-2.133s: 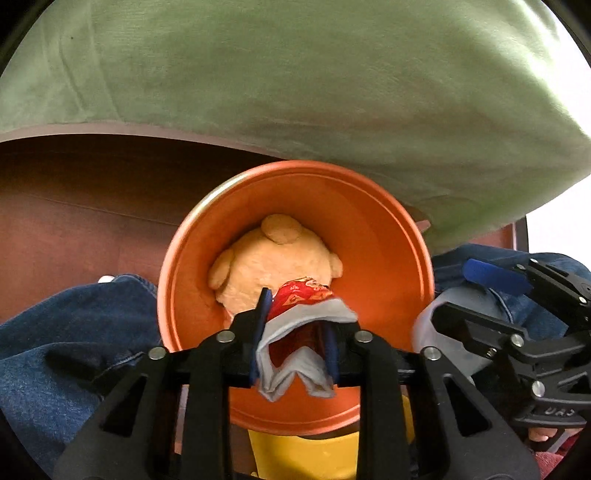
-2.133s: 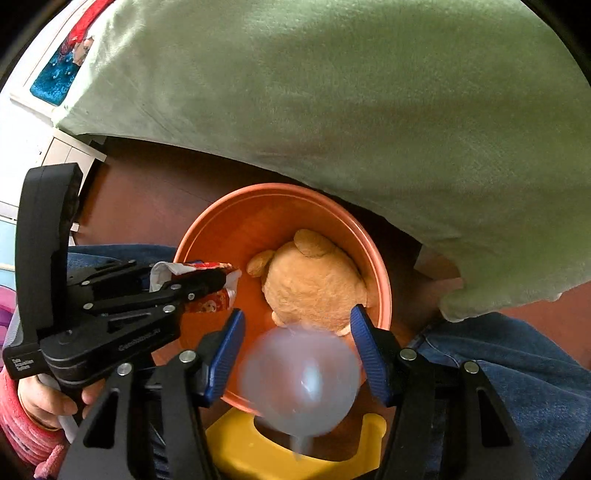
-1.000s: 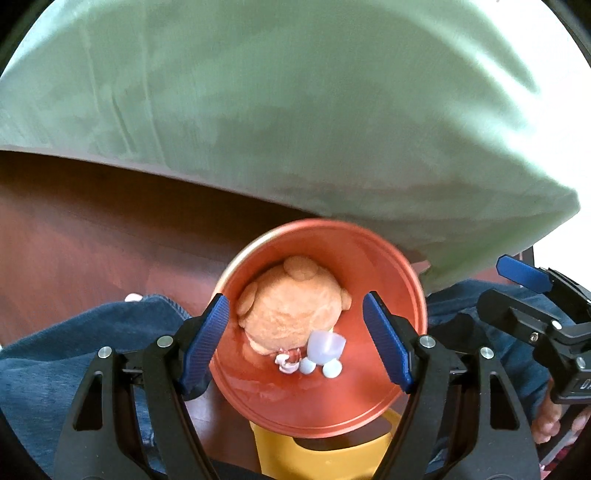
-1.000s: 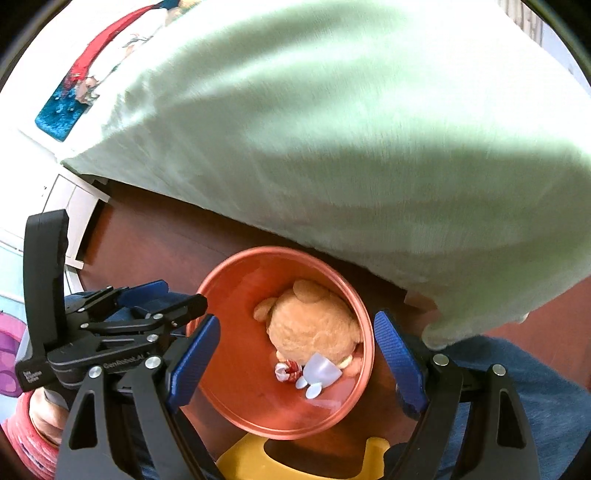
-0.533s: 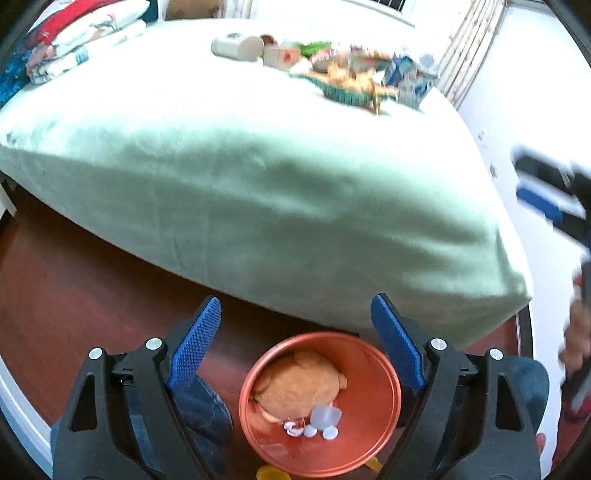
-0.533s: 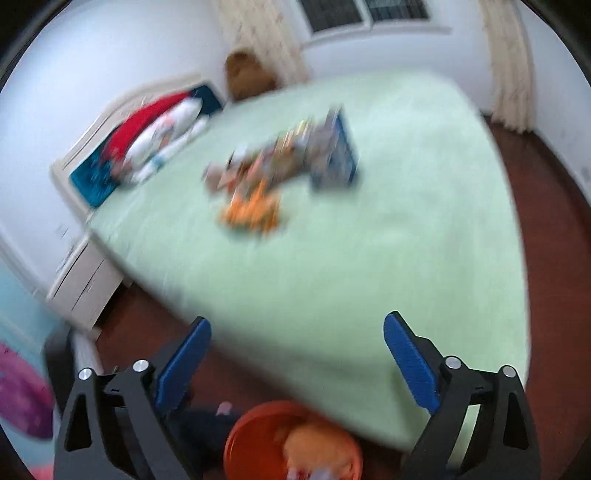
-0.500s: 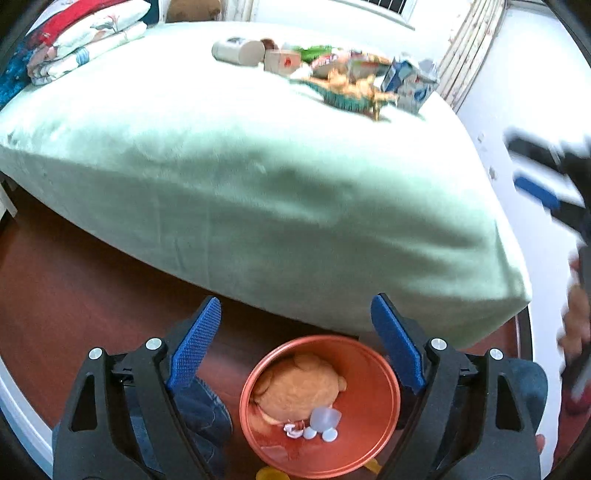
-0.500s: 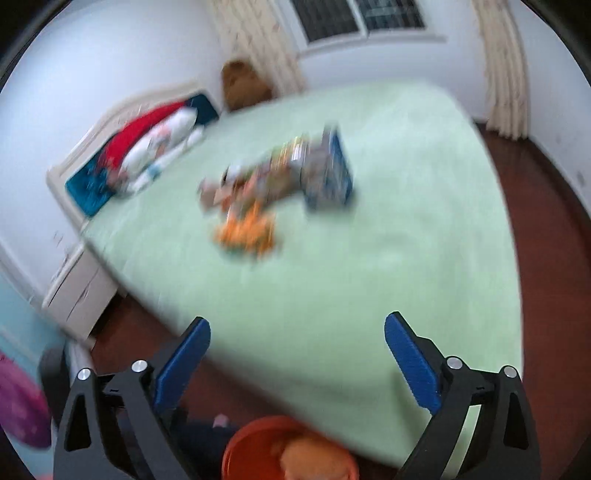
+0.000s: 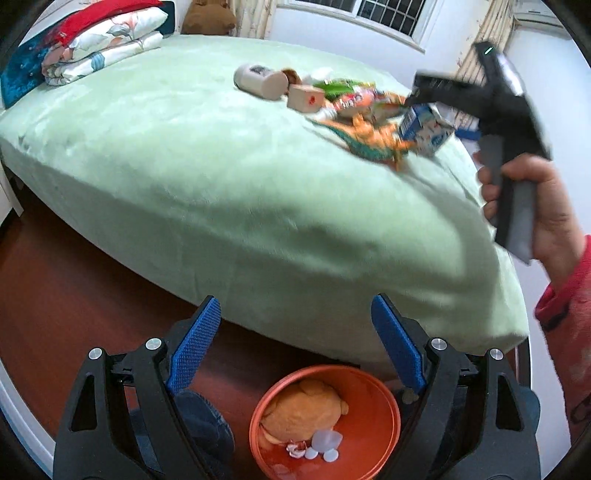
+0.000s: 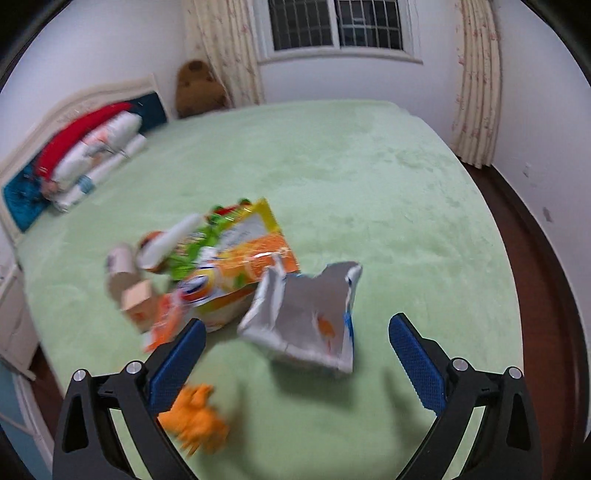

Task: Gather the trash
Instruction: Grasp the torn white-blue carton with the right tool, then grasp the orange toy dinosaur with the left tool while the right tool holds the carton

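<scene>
Torn silver-lined snack bag (image 10: 306, 325) lies near the green bed's (image 10: 369, 184) foot edge, mouth toward the headboard; right gripper (image 10: 295, 354) and left gripper (image 9: 295, 347), jaws just widened, gape empty.

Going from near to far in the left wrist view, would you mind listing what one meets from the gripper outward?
left gripper → orange bowl on the floor → edge of the green bed → toy dinosaur → white cup → brown plush by the far wall.

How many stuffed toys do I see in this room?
2: an orange plush toy lying in the orange bin on the floor, and a brown plush toy at the bed's far corner. Others may be hidden.
</scene>
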`<state>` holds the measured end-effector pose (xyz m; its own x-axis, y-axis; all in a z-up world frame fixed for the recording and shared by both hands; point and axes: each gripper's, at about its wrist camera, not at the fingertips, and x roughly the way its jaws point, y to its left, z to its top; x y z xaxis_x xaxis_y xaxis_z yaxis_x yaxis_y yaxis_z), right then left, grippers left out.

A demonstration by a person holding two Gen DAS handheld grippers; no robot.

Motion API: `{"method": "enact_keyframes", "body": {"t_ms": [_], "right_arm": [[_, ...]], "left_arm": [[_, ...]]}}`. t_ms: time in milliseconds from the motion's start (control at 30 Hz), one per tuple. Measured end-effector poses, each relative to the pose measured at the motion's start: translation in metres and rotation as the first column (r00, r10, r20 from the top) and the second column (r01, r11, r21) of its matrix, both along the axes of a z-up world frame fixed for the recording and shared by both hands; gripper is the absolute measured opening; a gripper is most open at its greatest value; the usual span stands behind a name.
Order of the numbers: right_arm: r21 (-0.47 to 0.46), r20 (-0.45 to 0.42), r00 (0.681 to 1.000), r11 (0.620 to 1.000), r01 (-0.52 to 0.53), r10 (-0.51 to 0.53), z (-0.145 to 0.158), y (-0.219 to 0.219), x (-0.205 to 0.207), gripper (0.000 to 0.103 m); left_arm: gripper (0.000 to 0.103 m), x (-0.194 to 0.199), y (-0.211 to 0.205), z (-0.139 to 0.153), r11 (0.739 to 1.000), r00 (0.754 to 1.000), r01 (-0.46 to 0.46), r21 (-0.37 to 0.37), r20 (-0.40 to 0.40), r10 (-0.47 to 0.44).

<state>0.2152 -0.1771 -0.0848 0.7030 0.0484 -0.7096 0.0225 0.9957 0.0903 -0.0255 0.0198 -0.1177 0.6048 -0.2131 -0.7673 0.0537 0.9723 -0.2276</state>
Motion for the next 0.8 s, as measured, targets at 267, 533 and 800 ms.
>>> {"method": "enact_keyframes", "body": {"t_ms": [267, 533, 800], "right_arm": [[0.062, -0.023, 1.000, 0.998, 0.018, -0.017, -0.001, -0.020, -0.006, 0.051], [0.095, 0.096, 0.994, 0.994, -0.051, 0.042, 0.045, -0.042, -0.074, 0.051], [0.086, 0.199, 0.973, 0.987, -0.139, 0.120, 0.065, -0.056, -0.165, 0.052]], "left_arm": [[0.082, 0.013, -0.003, 0.017, 1.000, 0.999, -0.004, -0.011, 0.037, 0.004], [0.082, 0.021, -0.019, 0.016, 0.997, 1.000, 0.028, -0.073, -0.001, -0.028], [0.082, 0.060, -0.040, 0.026, 0.966, 0.997, 0.039, -0.255, -0.053, -0.054]]}}
